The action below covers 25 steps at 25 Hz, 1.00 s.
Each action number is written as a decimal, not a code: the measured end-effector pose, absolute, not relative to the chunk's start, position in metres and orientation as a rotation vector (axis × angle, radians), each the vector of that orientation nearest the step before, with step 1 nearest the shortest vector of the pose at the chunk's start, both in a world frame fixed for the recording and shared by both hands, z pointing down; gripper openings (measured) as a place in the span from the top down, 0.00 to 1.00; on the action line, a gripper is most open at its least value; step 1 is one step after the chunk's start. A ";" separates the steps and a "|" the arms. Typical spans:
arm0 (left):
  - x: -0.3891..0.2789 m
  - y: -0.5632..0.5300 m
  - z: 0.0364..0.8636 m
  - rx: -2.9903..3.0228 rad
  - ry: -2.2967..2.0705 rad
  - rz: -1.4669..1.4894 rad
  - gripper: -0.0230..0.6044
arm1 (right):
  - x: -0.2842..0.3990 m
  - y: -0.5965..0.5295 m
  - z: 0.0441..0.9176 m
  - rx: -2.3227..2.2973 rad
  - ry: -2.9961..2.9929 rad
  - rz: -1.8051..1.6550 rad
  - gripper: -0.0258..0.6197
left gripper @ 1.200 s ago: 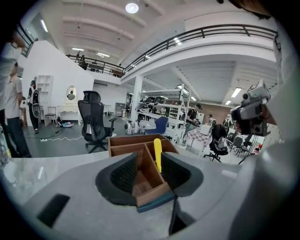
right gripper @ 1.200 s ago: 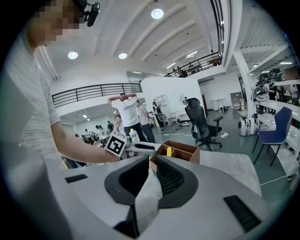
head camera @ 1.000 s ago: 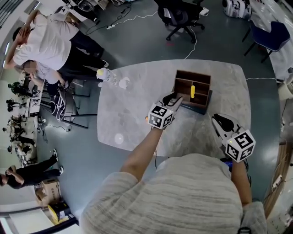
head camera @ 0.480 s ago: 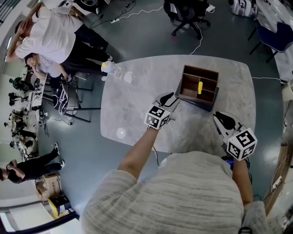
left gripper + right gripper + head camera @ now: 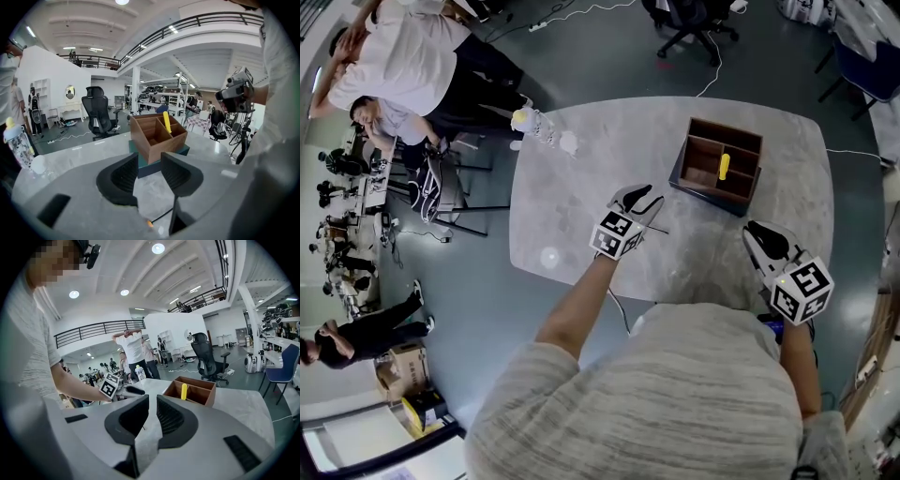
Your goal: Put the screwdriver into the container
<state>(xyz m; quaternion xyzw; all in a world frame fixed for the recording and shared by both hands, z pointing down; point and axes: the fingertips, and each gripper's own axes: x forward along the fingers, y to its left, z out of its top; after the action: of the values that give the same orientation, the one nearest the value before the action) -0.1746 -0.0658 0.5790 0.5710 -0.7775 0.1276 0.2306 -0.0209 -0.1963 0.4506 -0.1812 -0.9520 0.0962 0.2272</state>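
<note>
Screwdriver [image 5: 724, 166], yellow-handled, already stands inside the wooden container [image 5: 712, 190] at the table's far right, so the left gripper [image 5: 645, 199] and right gripper [image 5: 759, 236] hover nearer, both released and empty.

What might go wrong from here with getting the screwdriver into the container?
1. The screwdriver lies flat on the table, mostly hidden under the open left claw; its thin shaft may slip out of a pinch.
2. The container already holds a yellow-handled tool standing in one compartment, and a careless drop could knock into it.
</note>
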 end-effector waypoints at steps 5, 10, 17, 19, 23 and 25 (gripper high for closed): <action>-0.174 -0.050 0.590 1.578 -2.104 0.380 0.72 | -0.025 -0.183 0.453 -0.512 -2.615 0.268 0.94; -0.172 -0.034 0.602 1.591 -2.058 0.431 0.72 | -0.026 -0.171 0.458 -0.516 -2.605 0.272 0.94; -0.171 -0.014 0.624 1.626 -1.963 0.540 0.72 | -0.028 -0.158 0.460 -0.513 -2.596 0.274 0.94; -0.169 -0.009 0.630 1.640 -1.925 0.589 0.72 | -0.028 -0.157 0.460 -0.501 -2.597 0.277 0.94; -0.162 -0.002 0.644 1.687 -1.833 0.680 0.72 | -0.028 -0.155 0.462 -0.476 -2.603 0.285 0.94; -0.159 0.001 0.651 1.713 -1.787 0.714 0.72 | -0.028 -0.152 0.463 -0.471 -2.604 0.286 0.94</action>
<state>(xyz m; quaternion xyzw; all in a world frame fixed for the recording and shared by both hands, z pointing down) -0.1593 0.0008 0.6508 0.6386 -0.6660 0.2661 0.2790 -0.0282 -0.1523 0.4632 -0.1718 -0.9503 0.1045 0.2378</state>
